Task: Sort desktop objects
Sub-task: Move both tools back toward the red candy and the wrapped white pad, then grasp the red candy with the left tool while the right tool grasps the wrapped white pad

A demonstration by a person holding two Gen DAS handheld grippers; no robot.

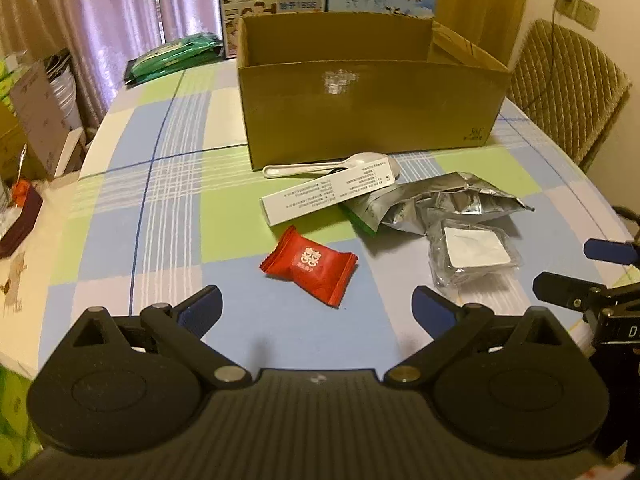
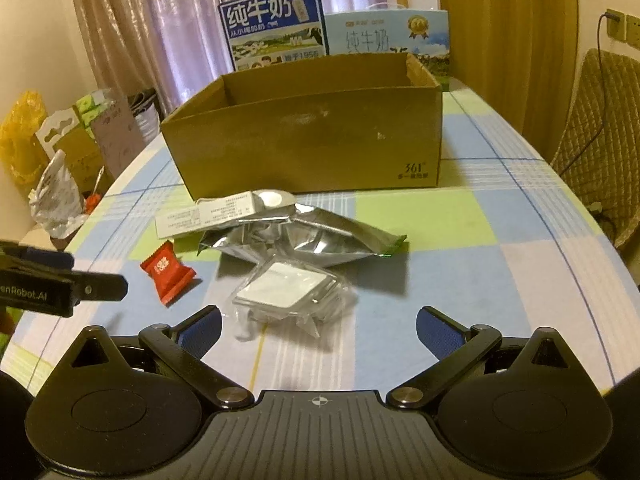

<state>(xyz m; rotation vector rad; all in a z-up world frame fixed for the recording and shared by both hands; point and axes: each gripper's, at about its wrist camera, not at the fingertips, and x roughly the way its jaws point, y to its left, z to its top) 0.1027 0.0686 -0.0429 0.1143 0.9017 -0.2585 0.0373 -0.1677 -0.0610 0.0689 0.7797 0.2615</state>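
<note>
A red candy wrapper [image 1: 310,266] [image 2: 168,270] lies on the checked tablecloth just ahead of my left gripper [image 1: 318,306], which is open and empty. A clear packet with a white square inside [image 1: 474,254] [image 2: 290,290] sits right in front of my right gripper [image 2: 318,326], also open and empty. Behind them lie a crumpled silver foil bag [image 1: 436,202] [image 2: 316,240], a long white box [image 1: 326,196] [image 2: 208,216] and a white spoon [image 1: 316,168]. An open cardboard box [image 1: 368,104] [image 2: 308,140] stands at the back.
Milk cartons [image 1: 272,4] [image 2: 276,26] stand behind the cardboard box. A green packet [image 1: 176,56] lies at the table's far left corner. A quilted chair [image 1: 568,80] [image 2: 600,136] stands to the right. Boxes and bags [image 1: 36,120] [image 2: 60,152] crowd the left side beyond the table edge.
</note>
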